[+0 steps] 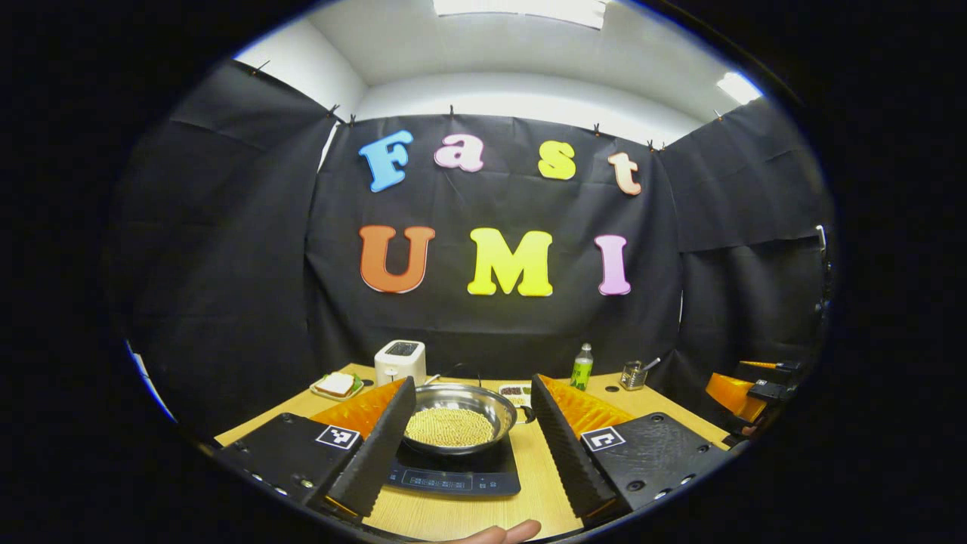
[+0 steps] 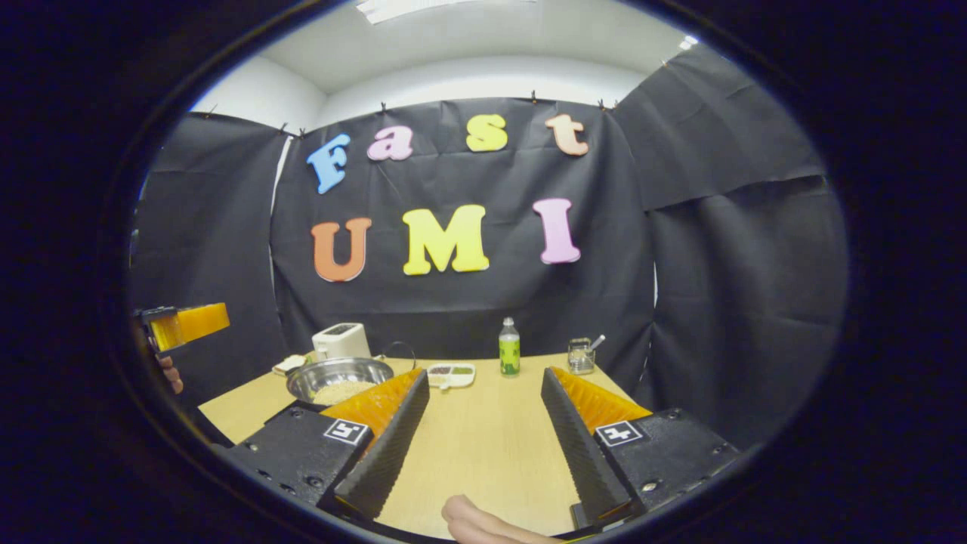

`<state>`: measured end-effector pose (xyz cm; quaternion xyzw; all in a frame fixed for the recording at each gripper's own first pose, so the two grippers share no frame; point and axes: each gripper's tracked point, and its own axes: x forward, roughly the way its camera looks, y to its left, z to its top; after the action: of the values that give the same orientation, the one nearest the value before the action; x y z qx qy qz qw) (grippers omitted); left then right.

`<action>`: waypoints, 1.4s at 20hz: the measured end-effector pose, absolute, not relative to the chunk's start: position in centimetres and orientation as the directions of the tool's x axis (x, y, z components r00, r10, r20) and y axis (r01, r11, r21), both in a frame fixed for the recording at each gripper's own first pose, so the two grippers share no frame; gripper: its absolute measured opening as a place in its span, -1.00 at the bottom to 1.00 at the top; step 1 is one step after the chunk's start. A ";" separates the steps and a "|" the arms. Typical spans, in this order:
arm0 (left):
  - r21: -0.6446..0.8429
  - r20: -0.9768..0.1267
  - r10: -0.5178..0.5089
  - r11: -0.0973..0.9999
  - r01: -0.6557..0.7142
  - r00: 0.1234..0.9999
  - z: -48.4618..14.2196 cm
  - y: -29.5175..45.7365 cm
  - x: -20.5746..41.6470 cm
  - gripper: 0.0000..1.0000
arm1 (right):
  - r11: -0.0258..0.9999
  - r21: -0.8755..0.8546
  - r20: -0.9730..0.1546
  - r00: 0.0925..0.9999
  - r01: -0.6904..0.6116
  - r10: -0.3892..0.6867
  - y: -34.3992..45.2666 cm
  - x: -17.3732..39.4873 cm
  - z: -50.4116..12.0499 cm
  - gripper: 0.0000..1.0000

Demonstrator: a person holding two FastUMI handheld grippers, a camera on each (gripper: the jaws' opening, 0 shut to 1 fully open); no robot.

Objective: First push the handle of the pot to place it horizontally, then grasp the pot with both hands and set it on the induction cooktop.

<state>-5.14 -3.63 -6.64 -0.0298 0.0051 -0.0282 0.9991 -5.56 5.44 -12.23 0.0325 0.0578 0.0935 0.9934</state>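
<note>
**Pot sits on the cooktop, both grippers free**

In the left gripper view, your left gripper (image 1: 468, 446) has its fingers spread wide, gripping nothing. Between them, farther off, the pot (image 1: 461, 417) of pale grains rests on the cooktop (image 1: 457, 476) on the counter (image 1: 540, 468). A toaster (image 1: 400, 360) stands behind, a green bottle (image 1: 581, 367) to the right. Your right gripper (image 2: 483, 438) also has its fingers spread, over bare counter, the pot to its left.

The pot (image 1: 458, 418) of pale grains is seen resting on the induction cooktop (image 1: 455, 473), framed between the spread fingers of the left gripper (image 1: 470, 446).
</note>
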 end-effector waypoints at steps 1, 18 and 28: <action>-0.061 0.017 -0.062 0.996 0.063 0.998 -6.1 -3.8 -5.8 0.81 | 0.981 0.065 -0.086 0.979 -0.180 0.186 5.3 -5.9 -11.6 0.93; -0.088 0.079 -0.073 0.993 0.080 0.994 -6.8 -2.8 -10.4 0.83 | 0.978 0.018 0.032 0.977 -0.209 0.209 4.9 -9.7 -9.0 0.93; -0.050 0.095 -0.076 0.995 0.081 0.993 -6.7 -3.7 -10.7 0.84 | 0.981 0.038 0.043 0.981 -0.191 0.190 4.1 -9.3 -9.0 0.93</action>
<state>-10.72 -3.67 -6.68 -0.0271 -0.0464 -0.0392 0.9978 -9.26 4.10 -9.02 0.0209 -0.0194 0.0957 0.9950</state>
